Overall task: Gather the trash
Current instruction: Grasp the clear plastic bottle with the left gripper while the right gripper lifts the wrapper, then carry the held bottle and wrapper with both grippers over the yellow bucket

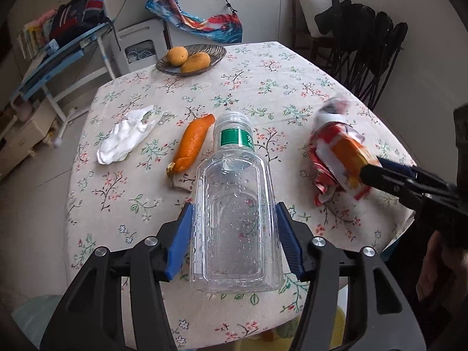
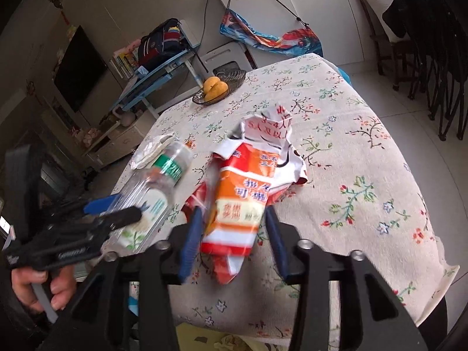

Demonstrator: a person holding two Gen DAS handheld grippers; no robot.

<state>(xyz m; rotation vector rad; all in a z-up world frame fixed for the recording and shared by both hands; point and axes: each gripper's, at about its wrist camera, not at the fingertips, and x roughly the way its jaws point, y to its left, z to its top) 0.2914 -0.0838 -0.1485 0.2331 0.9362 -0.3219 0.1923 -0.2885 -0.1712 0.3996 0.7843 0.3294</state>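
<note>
Two pieces of trash are already gripped, one per tool, and both sit at the near edge of the table [image 1: 96,134], probably so they can be carried off to a bin that neither view clearly shows. Going left to right in the left wrist view: a crumpled white tissue [image 1: 124,140] lies on the cloth, then an orange peel [image 1: 191,143] just beside the bottle's cap end, both apart from either tool and seemingly next to collect. The left tool [image 1: 232,239] is closed on the clear plastic bottle [image 1: 235,204], its blue pads pressing the two flat sides low on the body, cap pointing away. On the right, the right tool [image 2: 232,241] pinches a crushed orange-and-red wrapper [image 2: 242,201] near its lower end, the rest flopping forward. Only the left view shows the peel; from the right wrist the bottle [image 2: 152,190] hides that spot and partly covers the tissue. Only the right view shows the hand [image 2: 32,289] squeezing the left tool's trigger, and the wrapper's printed face. A far dish of mangoes [image 1: 190,58] is likely not trash.
</note>
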